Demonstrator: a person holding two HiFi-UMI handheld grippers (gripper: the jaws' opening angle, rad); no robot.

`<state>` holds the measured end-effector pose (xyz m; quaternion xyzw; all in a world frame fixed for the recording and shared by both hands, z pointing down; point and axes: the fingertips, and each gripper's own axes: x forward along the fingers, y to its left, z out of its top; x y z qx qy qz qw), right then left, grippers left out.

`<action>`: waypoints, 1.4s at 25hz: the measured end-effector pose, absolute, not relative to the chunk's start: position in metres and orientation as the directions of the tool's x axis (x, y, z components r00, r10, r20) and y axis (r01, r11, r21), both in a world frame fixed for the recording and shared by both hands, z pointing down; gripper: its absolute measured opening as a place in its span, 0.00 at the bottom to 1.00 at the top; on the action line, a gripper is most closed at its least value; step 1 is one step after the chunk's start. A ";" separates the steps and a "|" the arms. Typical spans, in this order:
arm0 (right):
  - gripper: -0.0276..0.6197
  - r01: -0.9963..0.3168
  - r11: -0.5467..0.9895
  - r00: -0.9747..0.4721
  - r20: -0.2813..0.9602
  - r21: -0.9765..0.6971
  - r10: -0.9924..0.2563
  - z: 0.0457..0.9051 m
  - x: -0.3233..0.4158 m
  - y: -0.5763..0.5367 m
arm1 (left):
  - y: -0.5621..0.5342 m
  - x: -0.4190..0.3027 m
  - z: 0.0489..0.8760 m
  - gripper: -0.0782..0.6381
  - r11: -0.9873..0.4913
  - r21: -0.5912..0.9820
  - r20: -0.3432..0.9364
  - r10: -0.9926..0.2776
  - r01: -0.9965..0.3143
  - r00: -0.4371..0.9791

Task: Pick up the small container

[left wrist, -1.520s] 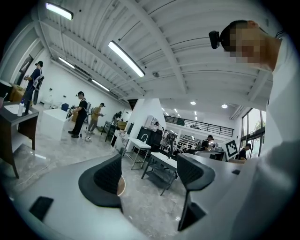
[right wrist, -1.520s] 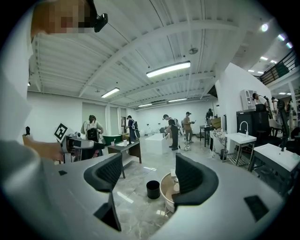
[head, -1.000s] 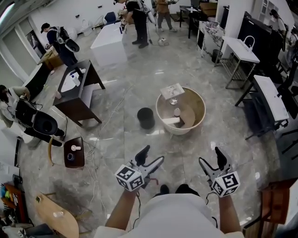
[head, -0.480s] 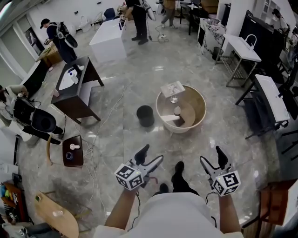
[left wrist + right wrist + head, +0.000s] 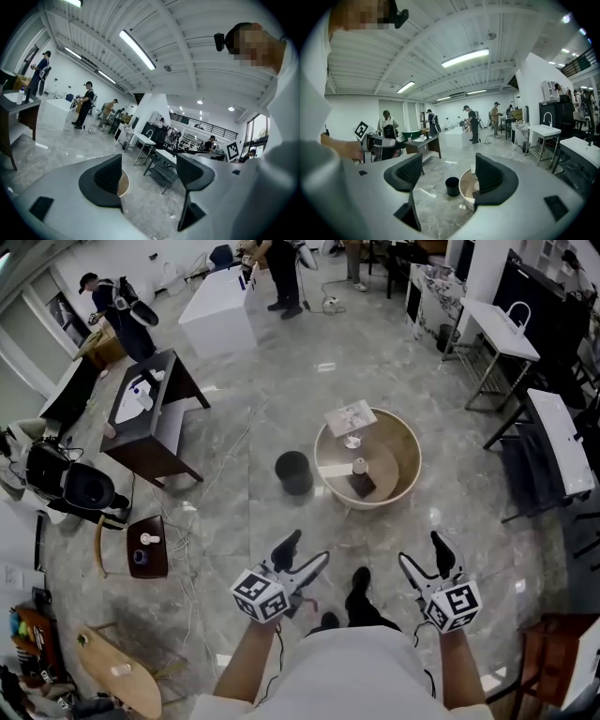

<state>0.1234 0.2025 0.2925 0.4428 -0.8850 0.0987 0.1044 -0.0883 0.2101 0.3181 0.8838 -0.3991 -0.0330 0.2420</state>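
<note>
The small container (image 5: 359,466) is a pale, whitish little pot. It stands upright near the middle of the round table (image 5: 412,479), inside its raised rim, on the light wooden top. A dark block (image 5: 364,485) lies just beside it.

The floor (image 5: 281,399) is grey marbled, the round tub (image 5: 411,461) tan, the bin (image 5: 293,473) black, the small container (image 5: 358,466) white.

A glossy grey marble floor (image 5: 281,390) ran across a large, white-walled room. A dark desk (image 5: 169,427) stood at the left, a white counter (image 5: 217,310) farther off, and narrow white tables (image 5: 558,442) lined the right. Long strip lights (image 5: 137,49) hung under the white ribbed ceiling (image 5: 197,28).
</note>
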 end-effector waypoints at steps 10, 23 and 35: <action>0.61 -0.772 0.623 -0.629 0.285 -0.121 -0.724 0.300 0.153 0.099 | 0.113 -0.054 0.316 0.63 -0.537 0.442 0.179 -0.733 -0.719 0.657; 0.61 -0.731 0.665 -0.676 0.293 -0.154 -0.676 0.312 0.189 0.012 | 0.039 -0.009 0.318 0.63 -0.491 0.441 0.214 -0.756 -0.752 0.619; 0.59 -0.744 0.643 -0.662 0.319 -0.180 -0.678 0.330 0.172 -0.043 | -0.027 -0.028 0.330 0.63 -0.497 0.461 0.219 -0.739 -0.736 0.637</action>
